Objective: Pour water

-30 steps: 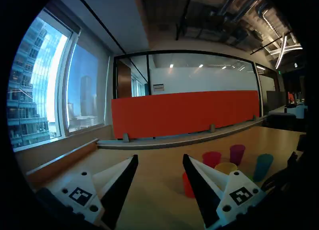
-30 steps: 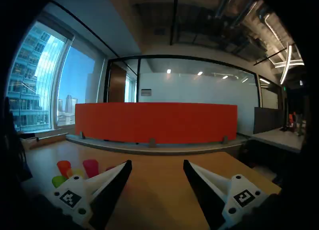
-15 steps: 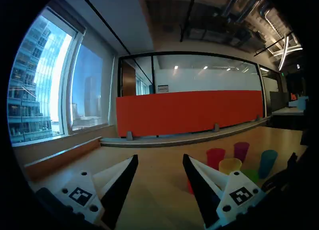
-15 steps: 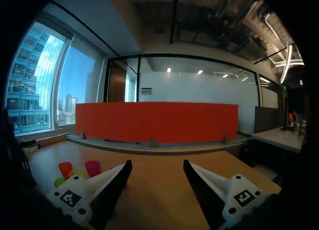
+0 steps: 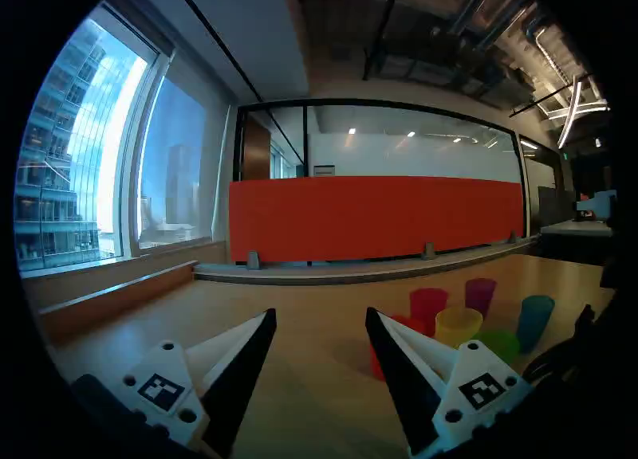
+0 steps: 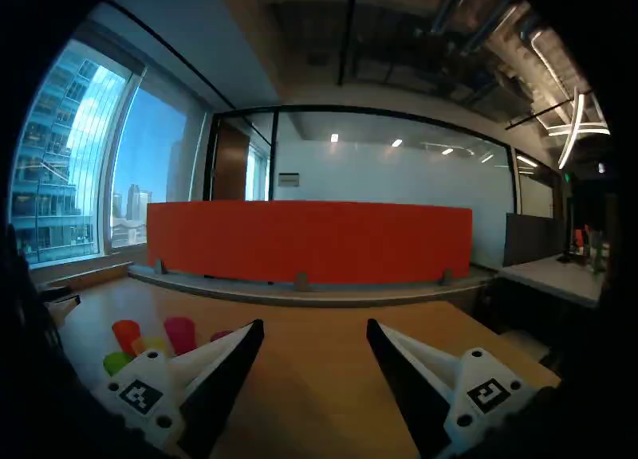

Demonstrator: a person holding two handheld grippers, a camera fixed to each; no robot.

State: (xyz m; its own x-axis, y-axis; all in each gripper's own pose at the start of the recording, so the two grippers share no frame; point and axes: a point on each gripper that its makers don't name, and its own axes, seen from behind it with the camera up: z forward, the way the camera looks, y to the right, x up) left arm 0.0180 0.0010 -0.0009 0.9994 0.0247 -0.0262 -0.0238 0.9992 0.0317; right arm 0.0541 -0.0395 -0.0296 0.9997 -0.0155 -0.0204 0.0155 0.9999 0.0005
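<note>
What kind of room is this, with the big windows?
Probably an office, high in a city building. The orange desk divider, the glass-walled room behind it, and the big windows looking onto tall towers all suggest that.

We see a light wooden worktop [image 5: 319, 395] with plastic cups clustered on it, ahead and to the right of the left gripper [image 5: 319, 315]. There is a red cup [image 5: 428, 304], a magenta cup [image 5: 480, 294], a yellow cup [image 5: 457, 326], a teal cup [image 5: 534, 319] and a green cup [image 5: 501, 344]. From the right gripper [image 6: 315, 325], the cluster stands to its left.
</note>
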